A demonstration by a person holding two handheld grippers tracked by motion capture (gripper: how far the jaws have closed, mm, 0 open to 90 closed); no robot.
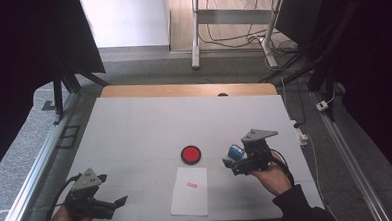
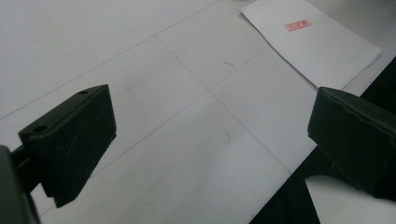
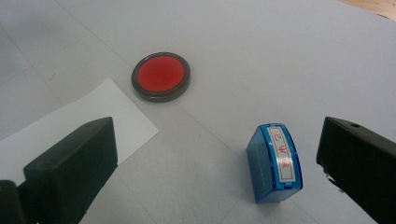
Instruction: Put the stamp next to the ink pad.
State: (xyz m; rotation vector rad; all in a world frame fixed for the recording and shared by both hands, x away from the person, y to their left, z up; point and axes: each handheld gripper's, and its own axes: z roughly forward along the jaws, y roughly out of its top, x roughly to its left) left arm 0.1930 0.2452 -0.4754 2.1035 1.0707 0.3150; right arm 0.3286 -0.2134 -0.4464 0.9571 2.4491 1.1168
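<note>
A blue stamp (image 3: 274,162) with a red-lettered label lies on the table between the jaws of my right gripper (image 3: 215,140). The jaws stand wide open, and a gap separates the stamp from each pad; it lies closer to the right-hand jaw. From above, the stamp (image 1: 235,151) sits just past the right gripper (image 1: 231,167). A round red ink pad (image 1: 191,154) in a dark rim rests mid-table, to the stamp's left. A white sheet (image 1: 189,191) bearing a small red imprint (image 1: 192,185) lies near the front edge. My left gripper (image 1: 119,203) hovers open at the front left, nothing between its jaws.
The white table (image 1: 149,127) has a wooden strip along its far edge. In the left gripper view the sheet (image 2: 310,44) reaches almost to the table's front edge, with dark floor beyond. Cables and table legs stand on the floor behind.
</note>
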